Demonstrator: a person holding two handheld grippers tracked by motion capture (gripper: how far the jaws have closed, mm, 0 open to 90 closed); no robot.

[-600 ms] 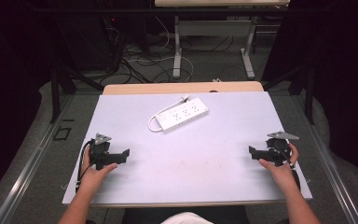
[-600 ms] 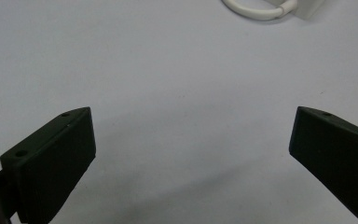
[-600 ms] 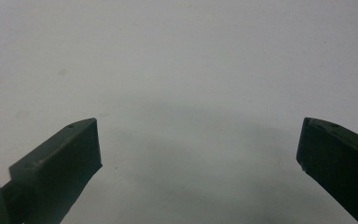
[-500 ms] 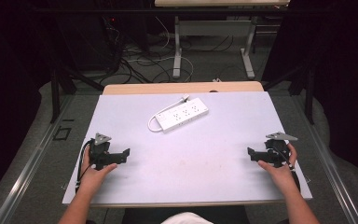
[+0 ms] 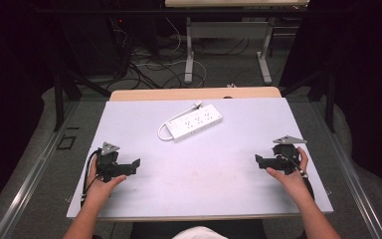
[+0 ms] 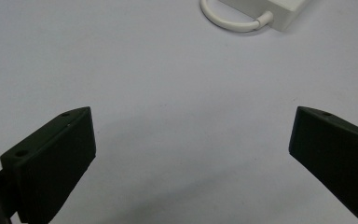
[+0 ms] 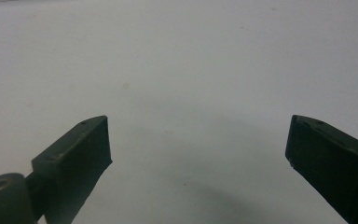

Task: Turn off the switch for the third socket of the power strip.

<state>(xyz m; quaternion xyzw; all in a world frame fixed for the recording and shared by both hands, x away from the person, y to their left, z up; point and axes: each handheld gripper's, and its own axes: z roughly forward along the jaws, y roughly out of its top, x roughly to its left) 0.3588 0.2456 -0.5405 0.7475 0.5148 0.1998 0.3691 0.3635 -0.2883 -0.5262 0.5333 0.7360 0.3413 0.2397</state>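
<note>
A white power strip point(image 5: 194, 121) with a looped white cord lies toward the back of the white table point(image 5: 209, 194), and its end and cord loop point(image 6: 242, 14) show at the top of the left gripper view. My left gripper point(image 5: 135, 165) rests low at the table's front left, held by a hand, jaws wide apart with nothing between them point(image 6: 191, 140). At the front right my right gripper point(image 5: 257, 160) points inward toward the middle, also open and empty point(image 7: 198, 144). Both stand well short of the power strip.
A wooden strip point(image 5: 194, 93) runs along the table's far edge. Beyond it stand metal desk legs point(image 5: 189, 55) and tangled cables point(image 5: 144, 64) on the floor. Rails point(image 5: 30, 174) flank the table on both sides.
</note>
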